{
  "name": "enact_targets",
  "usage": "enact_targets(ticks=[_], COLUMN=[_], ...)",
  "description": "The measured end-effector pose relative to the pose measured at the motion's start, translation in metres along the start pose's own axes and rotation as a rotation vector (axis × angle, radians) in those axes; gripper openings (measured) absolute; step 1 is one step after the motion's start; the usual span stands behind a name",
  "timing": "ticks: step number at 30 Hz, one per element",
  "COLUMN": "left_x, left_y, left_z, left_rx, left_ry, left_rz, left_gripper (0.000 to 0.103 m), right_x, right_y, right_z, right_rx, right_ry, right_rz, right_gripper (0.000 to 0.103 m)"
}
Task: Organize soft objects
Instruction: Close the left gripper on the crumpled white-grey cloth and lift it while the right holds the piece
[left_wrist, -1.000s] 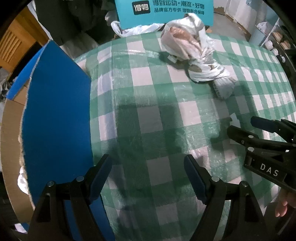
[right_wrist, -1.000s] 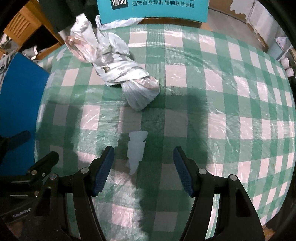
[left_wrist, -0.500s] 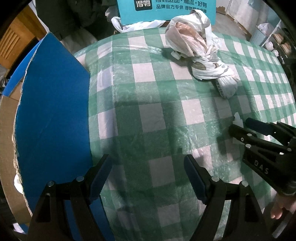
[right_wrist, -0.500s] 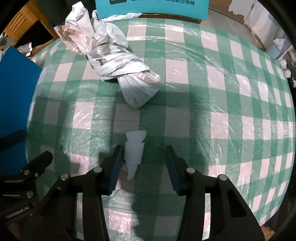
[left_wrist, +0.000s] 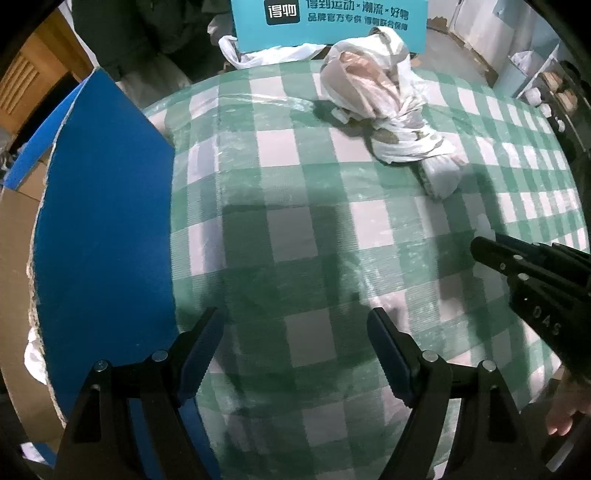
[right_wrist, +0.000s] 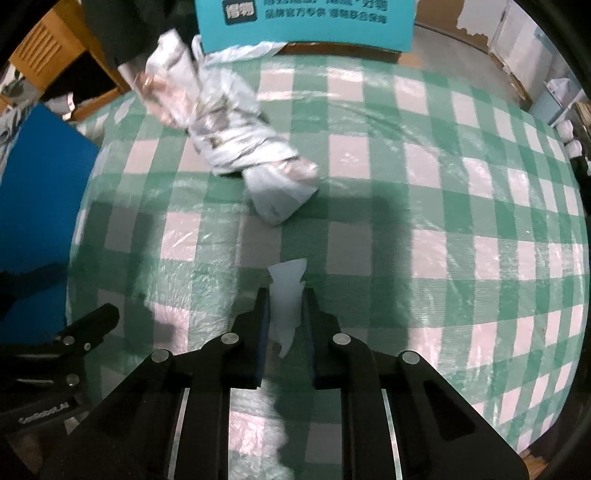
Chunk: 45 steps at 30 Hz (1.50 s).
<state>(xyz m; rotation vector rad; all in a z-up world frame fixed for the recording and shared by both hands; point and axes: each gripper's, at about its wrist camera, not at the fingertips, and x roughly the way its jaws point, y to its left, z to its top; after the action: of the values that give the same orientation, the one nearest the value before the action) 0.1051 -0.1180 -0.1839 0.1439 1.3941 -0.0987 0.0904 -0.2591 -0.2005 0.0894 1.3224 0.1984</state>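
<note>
Checked desk (right_wrist: 406, 206): white scrap (right_wrist: 286, 299) clenched lengthwise in just-closed right gripper (right_wrist: 285, 306) jaws; left gripper (left_wrist: 295, 354) jaws released, well aside

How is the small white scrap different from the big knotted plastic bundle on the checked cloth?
The white scrap is small, flat and plain white; the knotted bundle is bulky, twisted, with pinkish patches. The scrap sits pinched in the right claw, which has just been closing; the bundle lies untouched farther back. Both are soft and on the checked cloth.

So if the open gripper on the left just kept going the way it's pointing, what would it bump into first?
Most likely the bare green-checked tablecloth: the left gripper points down at it, jaws open and empty. The blue board lies just beside its path.
</note>
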Motion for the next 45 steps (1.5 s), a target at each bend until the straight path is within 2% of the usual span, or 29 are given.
enact_targets(ticks=[3,5,9,20,26,35,45], left_x=[-0.002,-0.003,-0.007,-0.013,-0.002,0.007,0.03], left_y=[-0.001,-0.002,-0.003,-0.008,-0.017,-0.021,-0.025], left_z=[0.004,0.009,0.021,0.061,0.079,0.095,0.109], left_rx=[-0.018,-0.03,-0.056,-0.181,-0.239,-0.334,-0.46], left_ry=[-0.003,-0.004,-0.018,-0.027,-0.023,-0.02,0.002], left_rz=[-0.03,-0.043,-0.049,-0.11,-0.141,-0.158,-0.222], left_gripper=[0.083,0.088,0.088,0.088,0.088,0.088,0.088], right_x=[-0.008,-0.011,-0.023,-0.047,-0.054,-0.058,-0.065], right_y=[-0.006,-0.011,-0.014,-0.038,-0.045,-0.055,-0.056], right_z=[0.002,0.006,0.005,0.04,0.054,0.067,0.072], right_rx=[0.012,0.013,0.001,-0.049,-0.036,-0.057,-0.04], right_ry=[-0.019,-0.03,-0.048,-0.081,-0.108,-0.112,-0.127], right_rz=[0.007,0.01,0.014,0.009,0.031,0.003,0.022], right_gripper=[0.014,0.014,0.014,0.014,0.014,0.014,0.014])
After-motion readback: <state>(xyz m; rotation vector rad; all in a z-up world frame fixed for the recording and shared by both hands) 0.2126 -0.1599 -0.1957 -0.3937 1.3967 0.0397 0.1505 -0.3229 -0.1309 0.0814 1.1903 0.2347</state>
